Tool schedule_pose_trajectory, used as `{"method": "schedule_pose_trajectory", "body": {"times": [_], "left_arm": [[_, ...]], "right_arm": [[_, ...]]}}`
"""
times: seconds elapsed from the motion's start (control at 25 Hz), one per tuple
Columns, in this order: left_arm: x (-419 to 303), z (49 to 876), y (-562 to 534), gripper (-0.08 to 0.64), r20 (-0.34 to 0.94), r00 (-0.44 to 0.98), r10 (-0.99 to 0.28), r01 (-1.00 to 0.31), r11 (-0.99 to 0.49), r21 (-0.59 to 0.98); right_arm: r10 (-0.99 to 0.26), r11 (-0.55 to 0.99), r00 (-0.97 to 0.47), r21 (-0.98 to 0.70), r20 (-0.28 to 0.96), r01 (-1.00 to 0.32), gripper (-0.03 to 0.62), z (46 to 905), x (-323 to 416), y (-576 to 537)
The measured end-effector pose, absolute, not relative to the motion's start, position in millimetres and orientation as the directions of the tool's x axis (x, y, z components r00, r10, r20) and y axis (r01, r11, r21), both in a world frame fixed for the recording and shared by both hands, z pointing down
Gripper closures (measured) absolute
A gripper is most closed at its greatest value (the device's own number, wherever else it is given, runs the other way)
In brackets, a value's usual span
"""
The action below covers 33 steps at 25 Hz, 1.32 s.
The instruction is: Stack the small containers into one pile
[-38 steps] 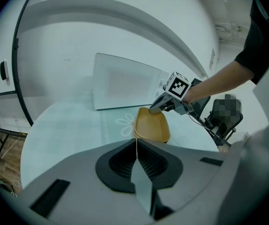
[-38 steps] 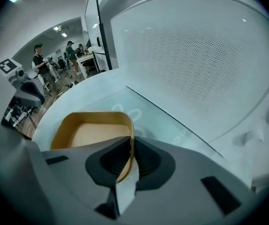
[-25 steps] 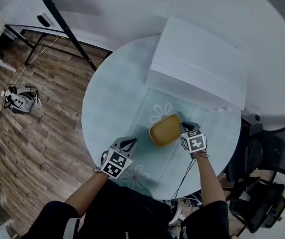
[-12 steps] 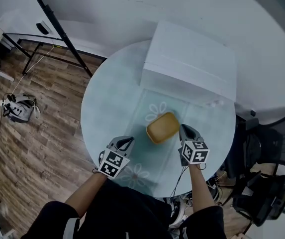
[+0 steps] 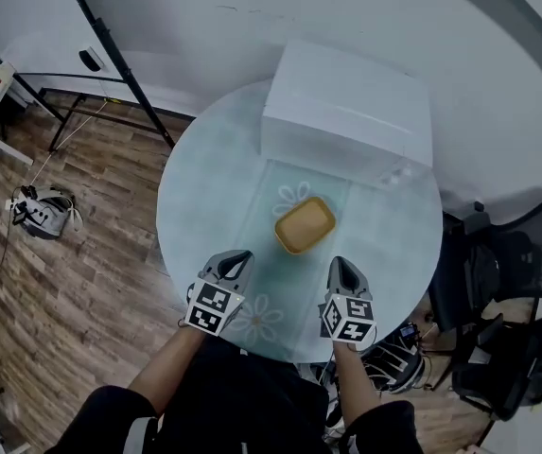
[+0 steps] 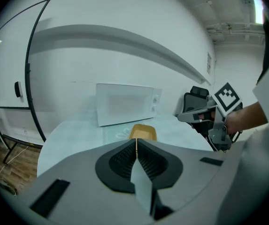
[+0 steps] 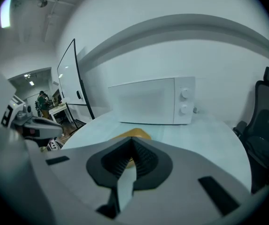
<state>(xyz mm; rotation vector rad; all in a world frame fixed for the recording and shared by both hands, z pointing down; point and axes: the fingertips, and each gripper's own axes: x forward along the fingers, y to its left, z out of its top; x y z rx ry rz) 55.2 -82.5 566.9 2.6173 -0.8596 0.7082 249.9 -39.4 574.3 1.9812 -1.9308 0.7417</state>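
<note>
A yellow container (image 5: 304, 225) sits on the round glass table (image 5: 204, 206), in front of the microwave; whether it is one container or a nested pile I cannot tell. It shows beyond the jaws as the yellow container (image 6: 142, 131) in the left gripper view and the yellow container (image 7: 133, 134) in the right gripper view. My left gripper (image 5: 236, 259) is shut, empty, near the front edge, left of the container. My right gripper (image 5: 339, 269) is shut, empty, just to the near right of the container and apart from it.
A white microwave (image 5: 346, 116) stands at the table's far side. A black office chair (image 5: 512, 272) is at the right, a black stand pole (image 5: 119, 55) at the left. Wooden floor (image 5: 53, 253) lies around the table.
My right gripper has drawn back from the yellow container toward the table's front edge, leaving the container standing on the table. The left gripper has barely moved.
</note>
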Motion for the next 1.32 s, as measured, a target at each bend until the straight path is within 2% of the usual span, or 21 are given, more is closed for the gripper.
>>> {"method": "schedule_pose_trajectory", "body": {"times": [0.68,1.32], "left_arm": [[28,541,-2,0.545,0.462,0.768,-0.443,-0.543,-0.833,0.105],[-8,528,32,0.545,0.411,0.81,-0.419,-0.492,-0.866,0.086]], "right_arm": [[-0.878,-0.107,0.028,-0.138,0.478,-0.985,0.568,548,169,60],[-0.899,-0.109,0.066,-0.076,0.432,-0.991,0.568,519,121,93]]}}
